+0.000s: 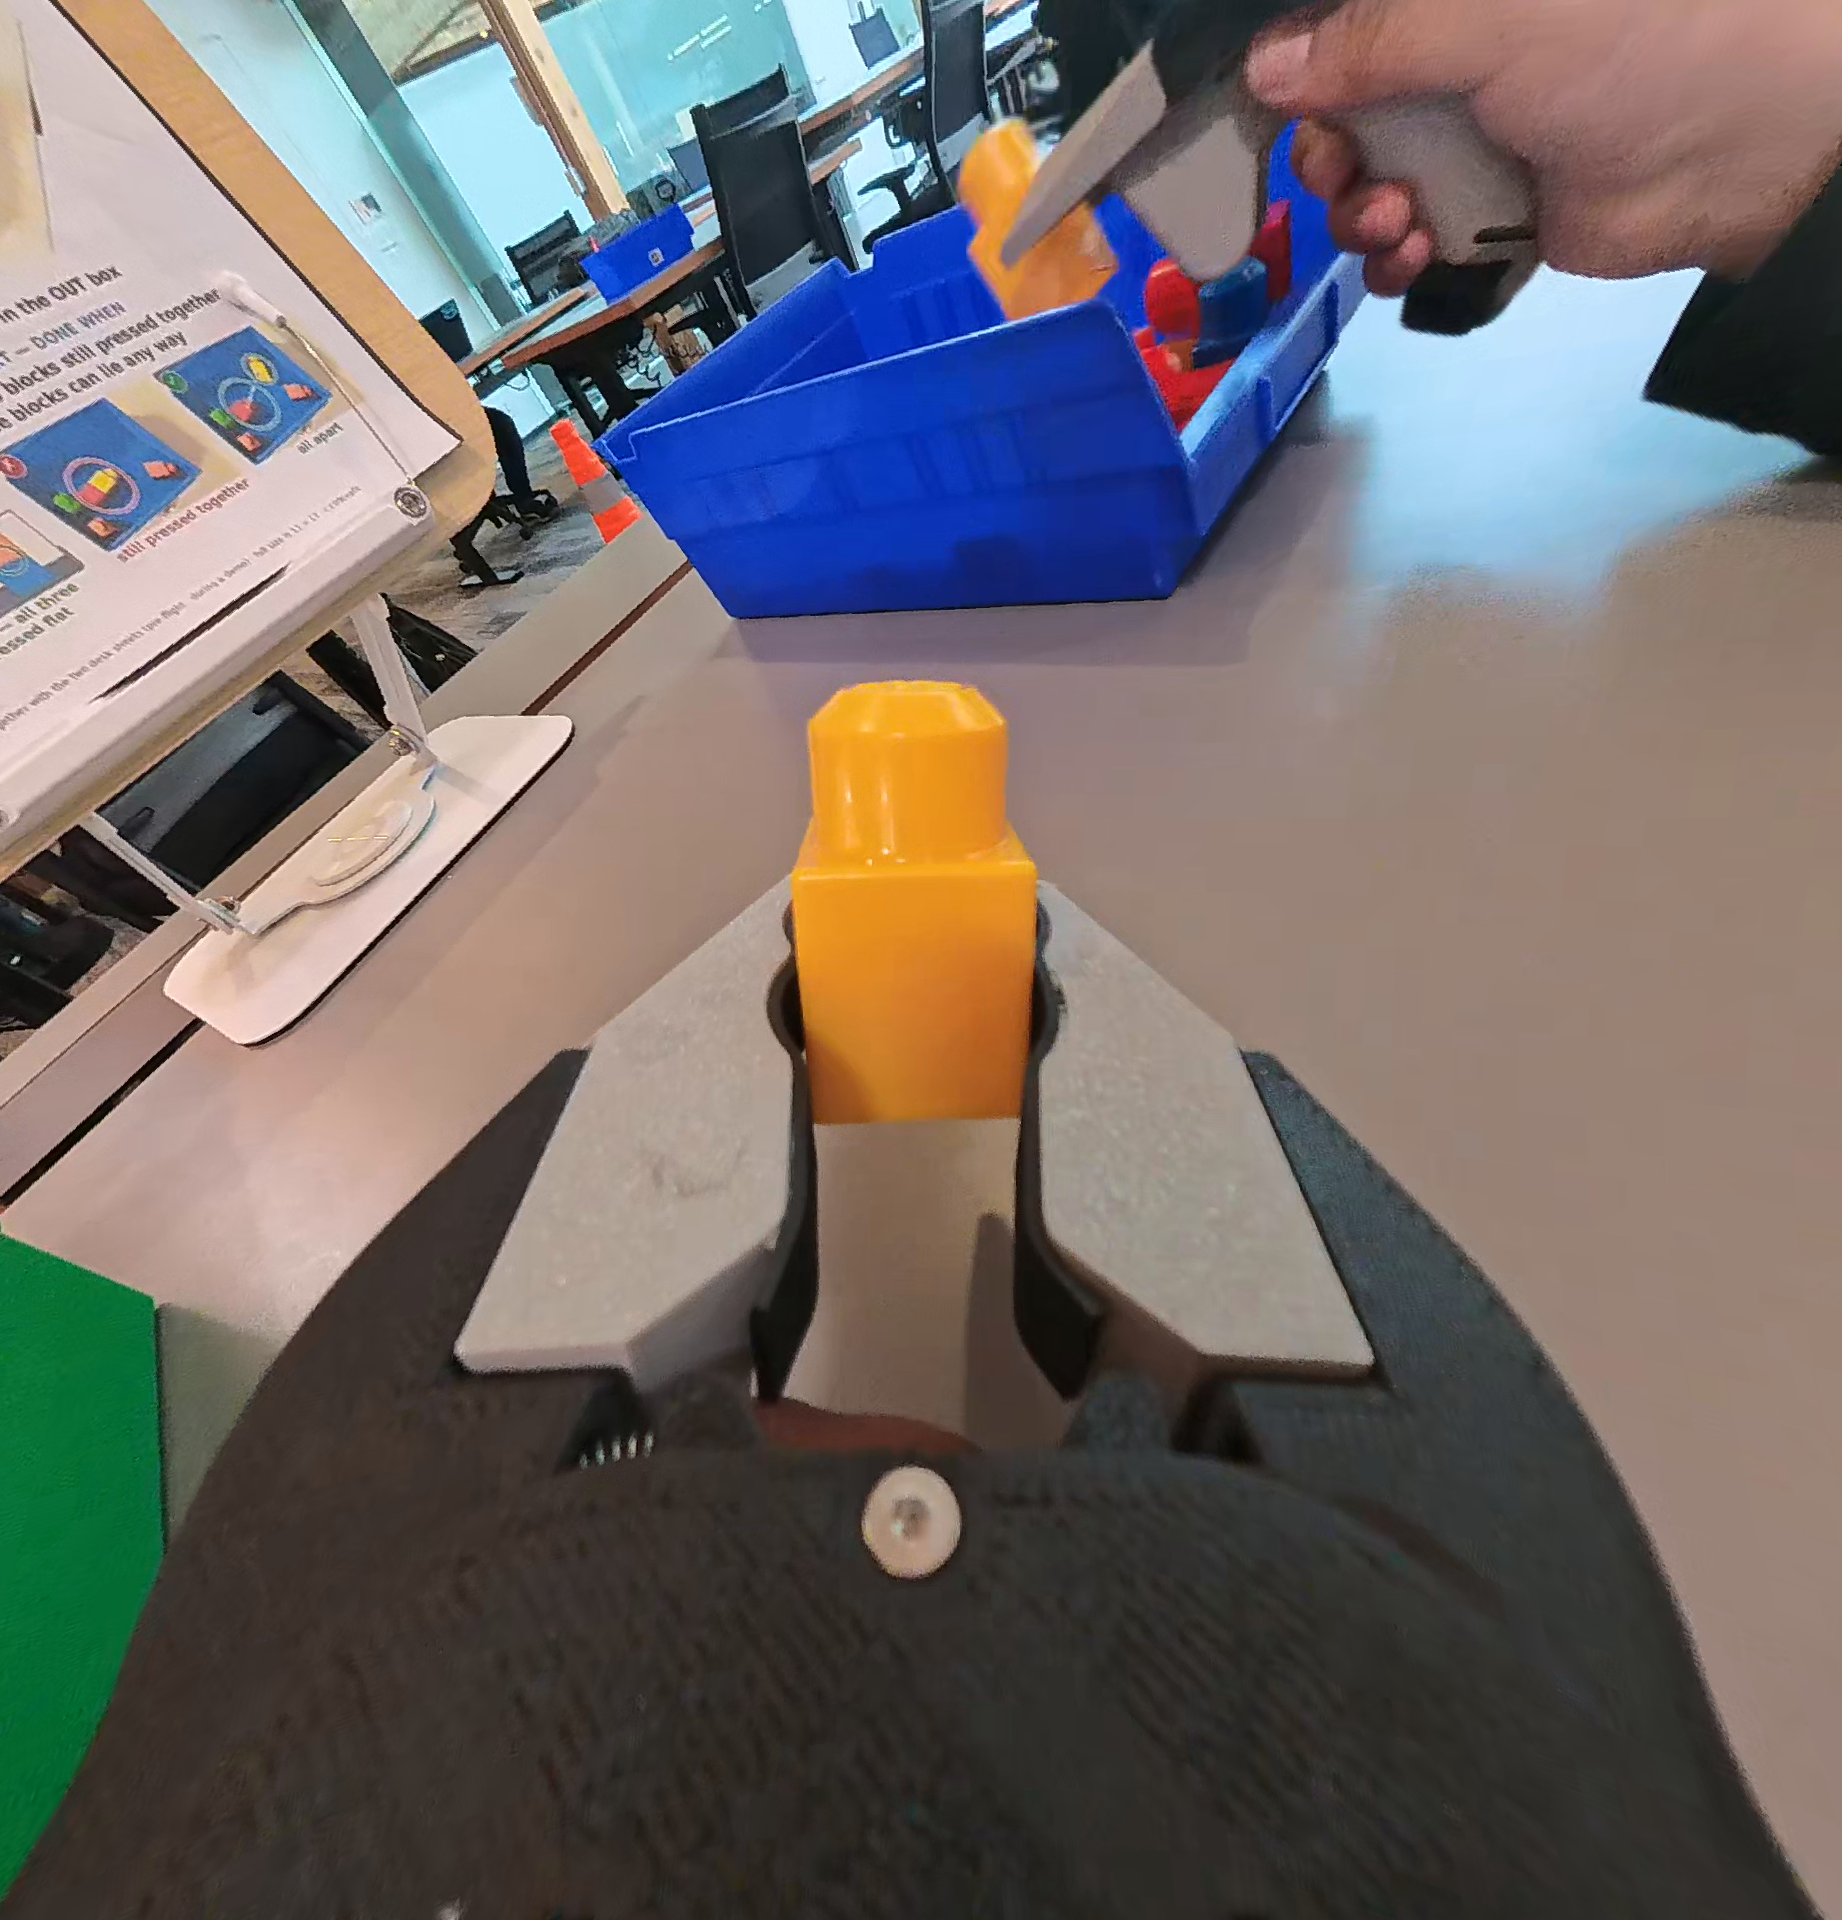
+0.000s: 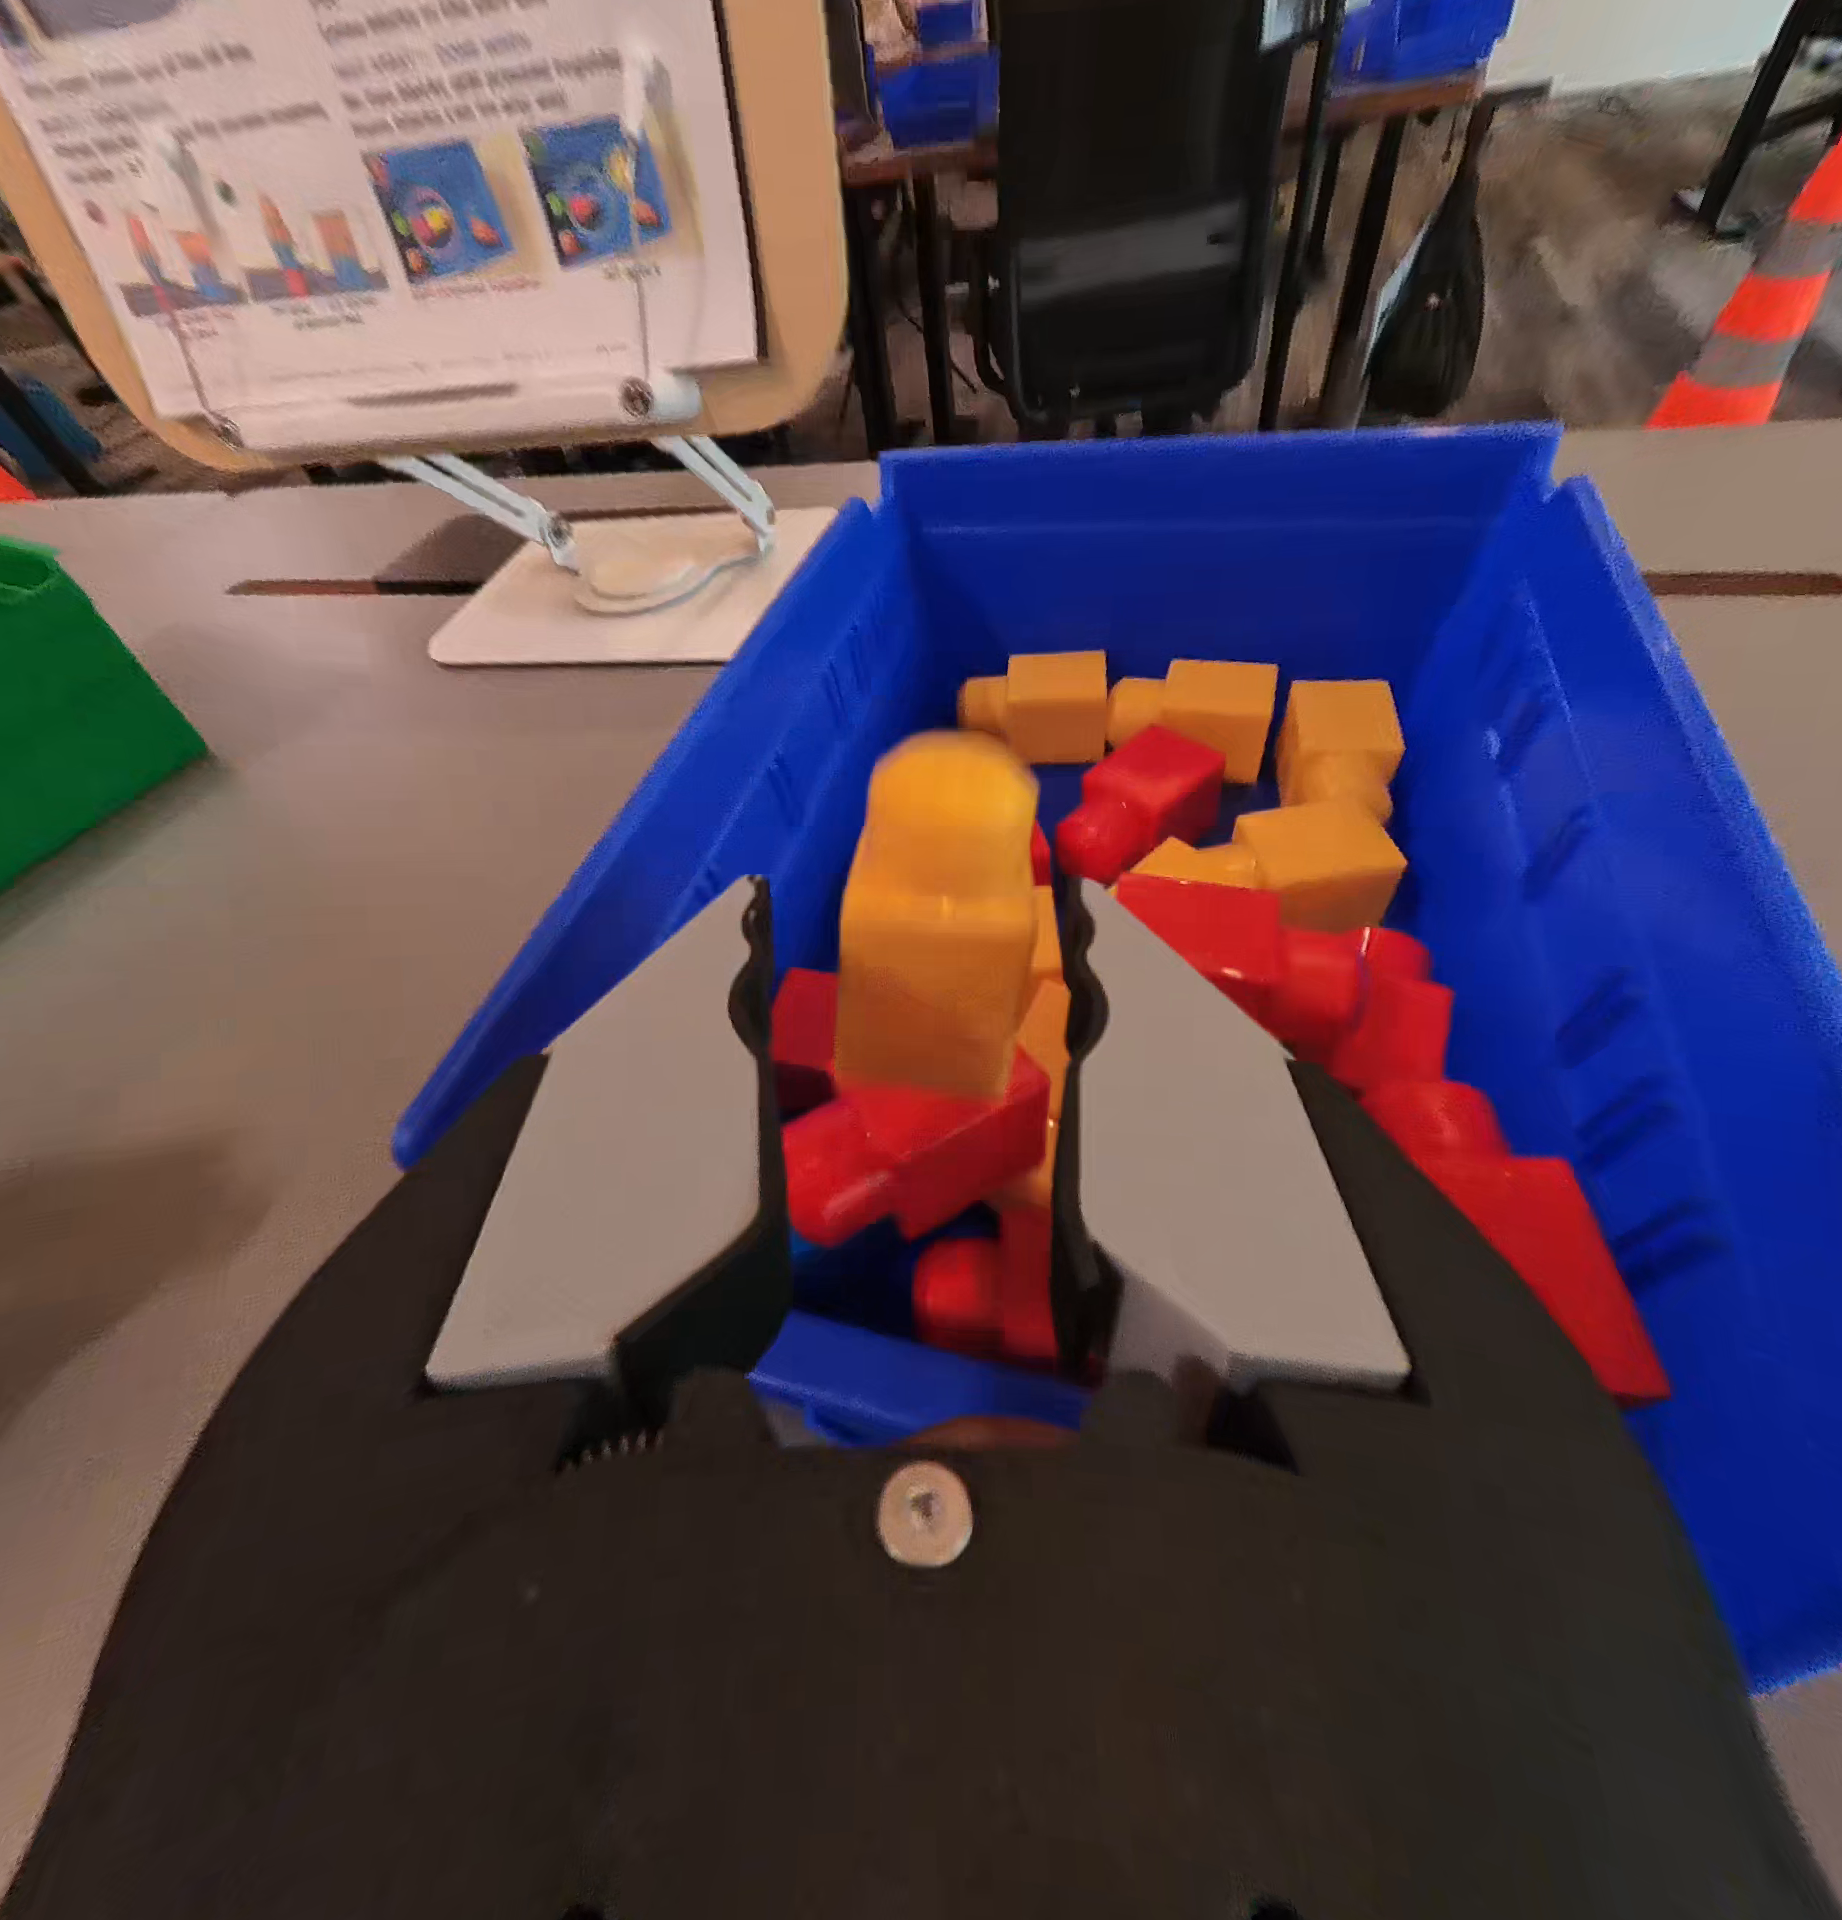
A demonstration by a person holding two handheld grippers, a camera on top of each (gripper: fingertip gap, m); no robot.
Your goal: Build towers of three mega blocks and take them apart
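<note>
Left gripper clamped on upright orange block, stud up, above desk; right gripper over bin, its block between parted-looking jaws, grip unclear.

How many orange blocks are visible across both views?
6 orange blocks clearly: one clamped in the left gripper, one blurred between the right gripper's open fingers over the blue bin, four loose at the bin's far end. Orange slivers behind the blurred one suggest more hidden.
</note>
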